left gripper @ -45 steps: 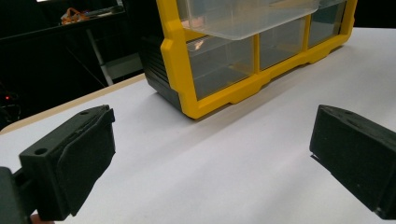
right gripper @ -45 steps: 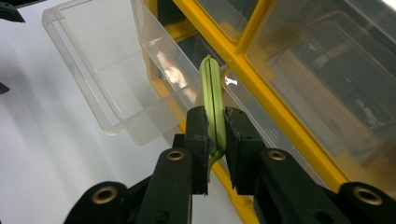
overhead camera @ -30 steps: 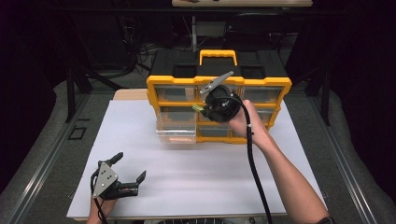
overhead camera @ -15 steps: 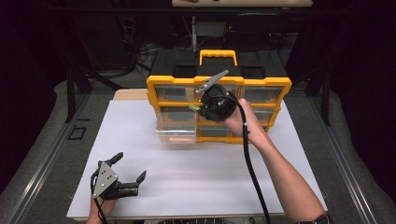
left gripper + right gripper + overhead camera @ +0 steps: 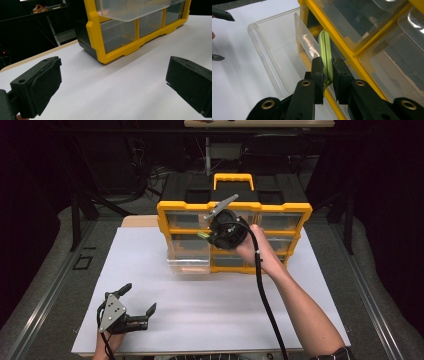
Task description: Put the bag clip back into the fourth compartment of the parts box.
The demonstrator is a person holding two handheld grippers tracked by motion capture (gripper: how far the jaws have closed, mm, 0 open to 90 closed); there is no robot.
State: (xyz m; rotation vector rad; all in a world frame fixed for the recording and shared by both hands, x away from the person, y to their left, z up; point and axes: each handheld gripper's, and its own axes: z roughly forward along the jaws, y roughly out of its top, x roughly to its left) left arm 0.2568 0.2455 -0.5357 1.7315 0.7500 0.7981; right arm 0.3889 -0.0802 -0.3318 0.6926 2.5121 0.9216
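**Right tongs carrying a green strip to the open drawer of the parts cabinet**

I hold the right tongs [image 5: 327, 68] clamped on a thin green strip [image 5: 325, 51], which stands edge-on between the pads with its free end rising past their tips. I judge this narrow grip is chosen so the strip points ahead of the tongs and can be lowered end-first into the clear drawer [image 5: 277, 53] pulled out just ahead and to their left. That drawer looks bare, and it stands open from the yellow cabinet [image 5: 235, 217], whose other drawers are pushed in; the cabinet sits on the white bench [image 5: 200, 310], well clear of its near edge.

The right forearm reaches forward from the near edge, the hand wrapped round the body of the right tongs [image 5: 220, 232] and raised in front of the cabinet's face, jaws pointing toward the drawer fronts. The cable trails back along the arm.

The left tongs [image 5: 137, 300] rest low near the front edge of the bench, jaws spread wide with nothing between them, facing the cabinet [image 5: 117, 42] from well apart. I read this as a waiting pose, kept out of the working hand's way.
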